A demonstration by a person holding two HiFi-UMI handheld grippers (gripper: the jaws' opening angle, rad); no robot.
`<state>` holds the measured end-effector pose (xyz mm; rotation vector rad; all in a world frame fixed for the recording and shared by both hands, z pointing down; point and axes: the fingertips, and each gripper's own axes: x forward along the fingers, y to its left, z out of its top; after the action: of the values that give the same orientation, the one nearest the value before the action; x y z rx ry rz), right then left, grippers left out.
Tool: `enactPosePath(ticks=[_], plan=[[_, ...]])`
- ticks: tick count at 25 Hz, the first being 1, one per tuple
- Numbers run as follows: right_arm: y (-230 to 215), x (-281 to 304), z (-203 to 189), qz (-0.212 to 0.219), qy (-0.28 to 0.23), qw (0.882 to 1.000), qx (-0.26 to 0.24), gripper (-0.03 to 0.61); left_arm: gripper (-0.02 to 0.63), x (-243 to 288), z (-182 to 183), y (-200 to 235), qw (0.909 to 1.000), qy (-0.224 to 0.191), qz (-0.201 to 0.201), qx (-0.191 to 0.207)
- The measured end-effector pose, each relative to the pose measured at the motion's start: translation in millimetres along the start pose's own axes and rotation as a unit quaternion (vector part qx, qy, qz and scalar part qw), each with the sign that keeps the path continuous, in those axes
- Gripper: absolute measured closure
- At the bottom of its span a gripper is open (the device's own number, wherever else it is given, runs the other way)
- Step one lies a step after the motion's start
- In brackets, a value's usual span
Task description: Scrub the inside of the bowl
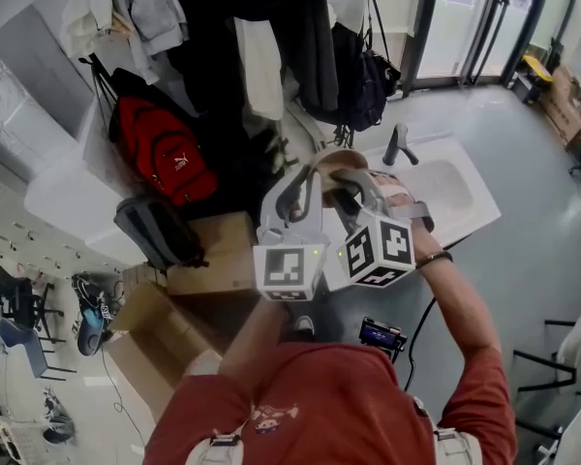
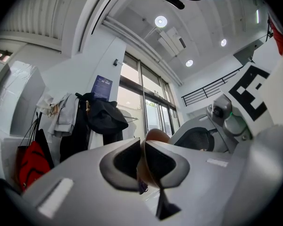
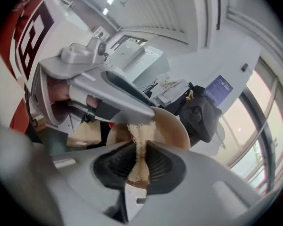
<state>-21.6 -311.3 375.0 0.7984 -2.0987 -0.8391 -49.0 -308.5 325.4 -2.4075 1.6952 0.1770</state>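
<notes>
The bowl [image 1: 335, 159] is held at the left edge of the sink [image 1: 460, 201], near its faucet [image 1: 399, 145]. Its rim is pinched by the nearly closed left hand-held gripper [image 2: 142, 160]. A beige cloth [image 3: 140, 134], clamped in the right hand-held gripper [image 3: 140, 161], reaches into the bowl. The blue sign [image 2: 102, 87] cannot be read.

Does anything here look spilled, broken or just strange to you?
Nothing looks spilled or broken. The bowl is held tipped in mid-air by the left gripper, the right gripper holding a cloth against its inside.
</notes>
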Motion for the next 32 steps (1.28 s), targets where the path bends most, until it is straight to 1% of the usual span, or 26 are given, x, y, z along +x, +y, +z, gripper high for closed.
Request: enactPosePath(ticks=[3,5,8,10,12,14,16,18,20,22,24,25,26,27,28,30,31,32], plan=[[-5,-2,1,-0.001,-0.011,0.998,0.067,0.528,0.578,0,1,-1,1.0000,-0.005,0.001,-0.001],[-9,-2,0,0.000,-0.019,0.994,0.112,0.528,0.578,1,7,-2,0.9999,-0.015,0.003,-0.007],[-14,-2,0,0.004,-0.032,0.983,0.179,0.528,0.578,1,6,-1,0.9998,-0.017,0.004,-0.006],[-18,-3,1,0.004,-0.050,0.972,0.228,0.528,0.578,1,9,-2,0.9997,-0.022,0.005,-0.008],[-24,-4,0,-0.005,-0.070,0.956,0.284,0.528,0.578,2,13,-2,0.9996,-0.026,0.007,-0.009],[-28,-4,-3,-0.013,-0.084,0.936,0.341,0.528,0.578,3,13,-2,0.9996,-0.026,0.007,-0.006],[-30,-3,-7,-0.016,-0.093,0.912,0.400,0.528,0.578,4,11,-2,0.9997,-0.024,0.008,-0.004],[-31,-2,-10,-0.014,-0.105,0.882,0.460,0.528,0.578,4,7,-1,0.9997,-0.021,0.009,0.002],[-34,-3,-12,-0.006,-0.120,0.847,0.518,0.528,0.578,4,8,-1,0.9996,-0.025,0.010,0.004],[-35,-5,-14,0.003,-0.135,0.809,0.572,0.528,0.578,3,8,-1,0.9995,-0.030,0.011,0.003],[-37,-6,-16,0.014,-0.151,0.765,0.626,0.528,0.578,3,13,-2,0.9994,-0.034,0.010,0.002],[-37,-7,-17,0.024,-0.159,0.739,0.654,0.528,0.578,2,16,-2,0.9992,-0.037,0.010,0.001],[-36,-7,-19,0.037,-0.166,0.710,0.684,0.528,0.578,2,18,-2,0.9991,-0.040,0.011,0.002],[-36,-7,-20,0.054,-0.174,0.676,0.714,0.527,0.578,2,18,-2,0.9991,-0.041,0.011,0.002],[-34,-6,-22,0.072,-0.181,0.639,0.744,0.527,0.578,1,19,-2,0.9991,-0.041,0.012,0.001],[-31,-3,-25,0.110,-0.189,0.557,0.801,0.528,0.578,1,18,-1,0.9991,-0.040,0.014,-0.001],[-28,-1,-27,0.125,-0.190,0.519,0.824,0.528,0.577,1,18,0,0.9991,-0.040,0.014,0.000],[-26,0,-29,0.136,-0.191,0.487,0.841,0.528,0.577,1,18,-1,0.9991,-0.040,0.013,0.003]])
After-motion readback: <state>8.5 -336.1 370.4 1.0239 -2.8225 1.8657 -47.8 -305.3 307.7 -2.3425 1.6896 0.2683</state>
